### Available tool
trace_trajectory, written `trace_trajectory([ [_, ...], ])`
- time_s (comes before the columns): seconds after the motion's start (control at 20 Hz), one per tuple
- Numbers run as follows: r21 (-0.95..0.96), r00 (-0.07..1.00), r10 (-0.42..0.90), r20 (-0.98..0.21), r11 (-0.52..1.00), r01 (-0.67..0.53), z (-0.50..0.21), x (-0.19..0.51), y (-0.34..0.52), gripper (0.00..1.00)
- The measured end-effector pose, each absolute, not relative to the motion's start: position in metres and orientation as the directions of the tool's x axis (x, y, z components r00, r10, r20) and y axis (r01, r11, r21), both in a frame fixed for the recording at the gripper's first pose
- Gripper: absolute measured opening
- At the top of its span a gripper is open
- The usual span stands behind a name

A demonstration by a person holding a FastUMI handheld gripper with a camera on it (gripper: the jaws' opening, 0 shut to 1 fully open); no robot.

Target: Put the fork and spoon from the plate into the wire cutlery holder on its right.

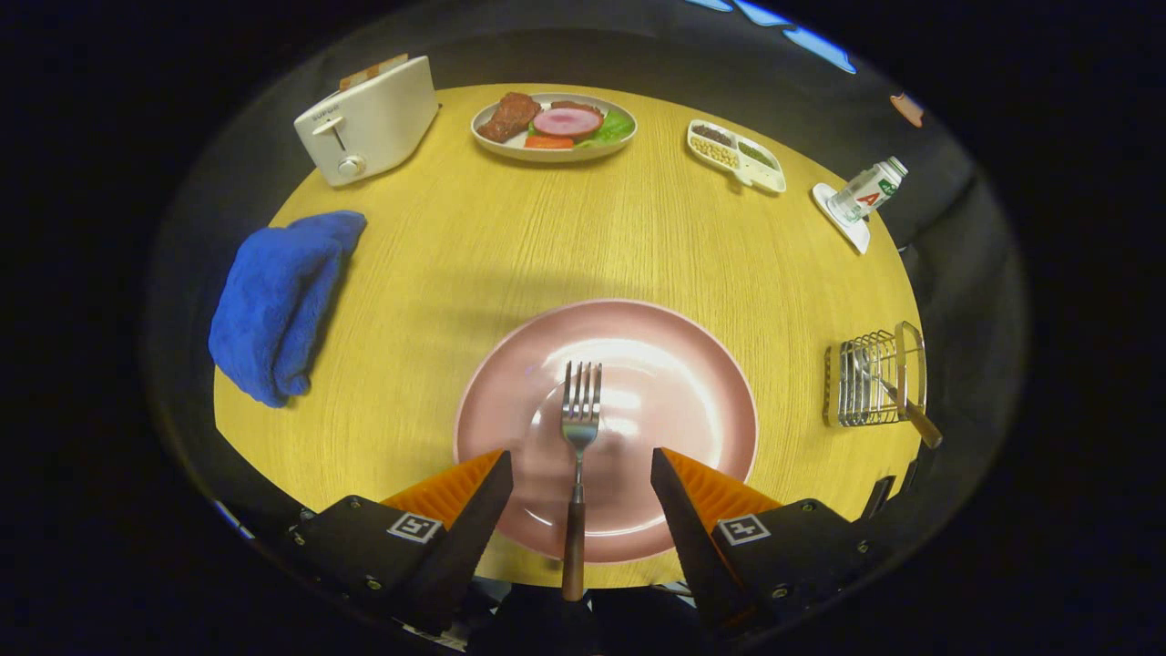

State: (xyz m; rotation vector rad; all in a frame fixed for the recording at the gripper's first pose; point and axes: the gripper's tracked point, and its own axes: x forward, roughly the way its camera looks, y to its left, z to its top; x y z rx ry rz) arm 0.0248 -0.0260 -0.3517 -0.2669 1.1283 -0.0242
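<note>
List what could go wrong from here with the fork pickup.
1. The gripper is open with the fork lying between its fingers; the thin handle could slip or twist when they close.
2. The fork rests on the smooth pink plate, so it may slide.
3. The wire holder already holds a utensil, which could block the fork.

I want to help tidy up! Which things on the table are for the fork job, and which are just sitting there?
For the job: fork lying on the pink plate, between the open gripper fingers; wire cutlery holder, already holding one wooden-handled utensil.

Just sitting there: toaster, blue cloth, food plate, divided snack tray, bottle.
</note>
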Motion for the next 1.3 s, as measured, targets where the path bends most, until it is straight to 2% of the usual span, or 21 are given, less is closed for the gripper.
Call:
trace_trajectory([
  [0.3,-0.24,0.337,-0.189,-0.922,0.964,-0.117,-0.376,0.017,-0.035,0.92],
  [0.35,-0.241,0.323,-0.191,-0.927,0.962,-0.124,-0.378,0.015,-0.035,0.87],
  [0.4,-0.242,0.314,-0.191,-0.93,0.961,-0.133,-0.382,0.015,-0.034,0.72],
  [0.5,-0.248,0.285,-0.198,-0.938,0.957,-0.15,-0.386,0.012,-0.035,0.62],
  [0.55,-0.24,0.289,-0.189,-0.939,0.959,-0.151,-0.381,0.013,-0.032,0.62],
  [0.65,-0.225,0.276,-0.173,-0.945,0.96,-0.168,-0.389,0.015,-0.028,0.36],
  [0.7,-0.225,0.278,-0.174,-0.945,0.96,-0.163,-0.387,0.017,-0.027,0.28],
  [0.75,-0.228,0.286,-0.172,-0.942,0.958,-0.175,-0.388,0.017,-0.026,0.28],
  [0.8,-0.223,0.272,-0.167,-0.948,0.956,-0.19,-0.392,0.019,-0.027,0.07],
  [0.85,-0.223,0.273,-0.164,-0.948,0.955,-0.198,-0.391,0.021,-0.028,0.07],
  [0.9,-0.223,0.269,-0.167,-0.949,0.955,-0.195,-0.388,0.02,-0.028,0.01],
  [1.3,-0.252,0.282,-0.201,-0.938,0.955,-0.158,-0.372,0.023,-0.034,0.01],
])
